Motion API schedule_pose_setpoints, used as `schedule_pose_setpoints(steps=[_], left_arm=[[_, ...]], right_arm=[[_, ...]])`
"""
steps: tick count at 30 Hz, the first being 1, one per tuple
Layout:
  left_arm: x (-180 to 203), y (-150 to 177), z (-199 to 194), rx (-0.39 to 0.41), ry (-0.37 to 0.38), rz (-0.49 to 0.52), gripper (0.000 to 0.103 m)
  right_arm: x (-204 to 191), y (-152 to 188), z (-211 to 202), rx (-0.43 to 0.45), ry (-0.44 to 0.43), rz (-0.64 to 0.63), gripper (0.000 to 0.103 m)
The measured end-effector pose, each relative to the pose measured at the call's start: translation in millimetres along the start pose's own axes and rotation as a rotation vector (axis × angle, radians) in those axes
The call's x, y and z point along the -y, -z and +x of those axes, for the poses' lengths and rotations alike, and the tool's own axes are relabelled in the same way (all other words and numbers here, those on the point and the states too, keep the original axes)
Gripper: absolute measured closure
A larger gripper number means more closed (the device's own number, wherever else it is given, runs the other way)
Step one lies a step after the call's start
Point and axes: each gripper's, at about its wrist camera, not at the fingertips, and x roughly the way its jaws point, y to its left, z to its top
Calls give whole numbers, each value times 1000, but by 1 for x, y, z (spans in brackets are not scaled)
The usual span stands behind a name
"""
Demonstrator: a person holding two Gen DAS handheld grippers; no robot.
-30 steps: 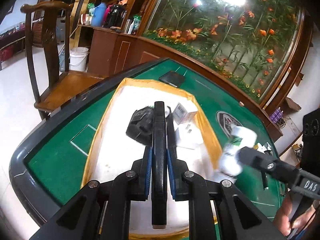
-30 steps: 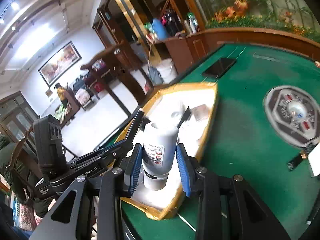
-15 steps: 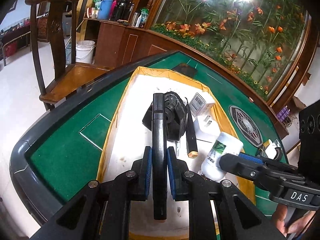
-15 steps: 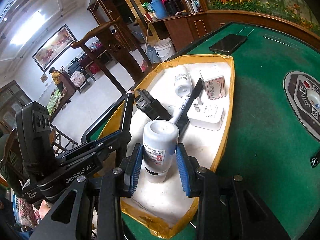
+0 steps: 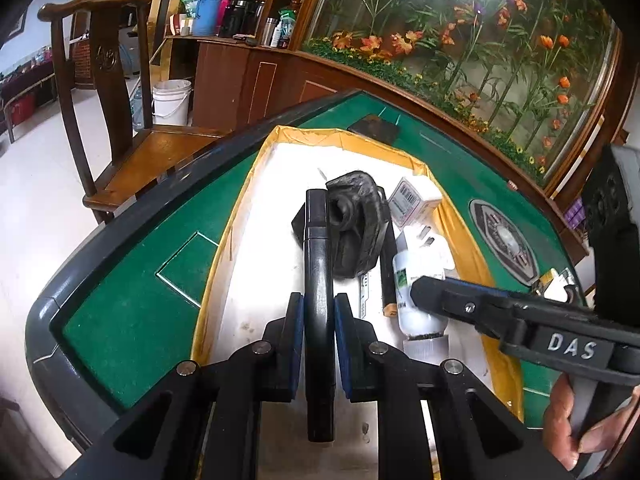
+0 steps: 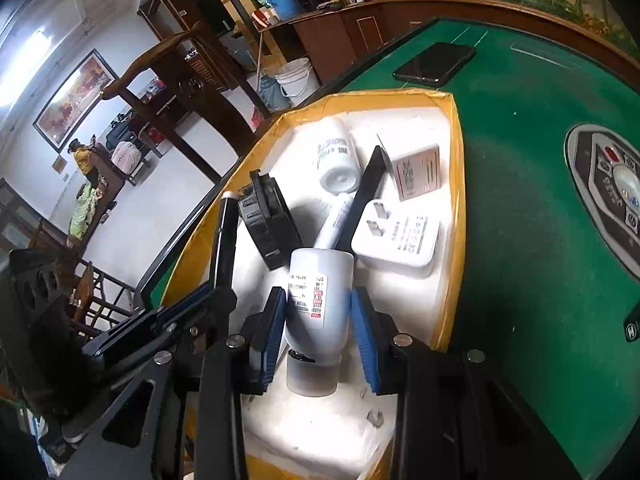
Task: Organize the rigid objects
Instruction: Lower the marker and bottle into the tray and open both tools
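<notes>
- The left gripper (image 5: 317, 312) has its fingers (image 5: 294, 320) pressed tight on a long black bar (image 5: 318, 264), held over the white tray (image 5: 260, 208).
- The right gripper (image 6: 319, 330) has its fingers (image 6: 362, 332) squeezed on a white bottle (image 6: 318, 292), cap down, low over the near end of the tray.
- Just past the bottle lie a white plug (image 6: 400, 240), a thin white tube (image 6: 334, 222) and a flat black strip (image 6: 366, 196). A black round part (image 6: 268, 222) stands on its side, near the bar's tip.
- Farther back lie a second white bottle (image 6: 336, 156) and a small box (image 6: 418, 172), close to the tray's yellow far wall (image 6: 380, 98).
- The near part of the tray is bare; the far part is crowded.
- Outside the yellow rim, the green surface (image 6: 520, 220) is wide. A dark phone (image 6: 434, 62) lies beyond the tray.
- A wooden chair (image 5: 120, 120) stands off the surface's edge.
</notes>
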Motion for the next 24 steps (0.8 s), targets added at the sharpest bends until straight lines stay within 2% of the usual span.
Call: schedule_pose_setpoints(steps=[7,14,17,20,24], left_arm=[[0,0,7,-26,1,8,88],[0,2,1,-12,-7,7,87],[0,2,1,-14,-11,6,87],[2,2,1,-15,-9,9,83],[7,2,-1,-15,5,11,70]], right_arm=[[-3,-1,2,-13,-4,-9,70],[-6,1,0,-19,12,-33,69],[-9,3,-1,-22,26,-53,61],[-9,4,-3,-14,31,-62,58],[-7,5,-7,-10,18,-62,58]])
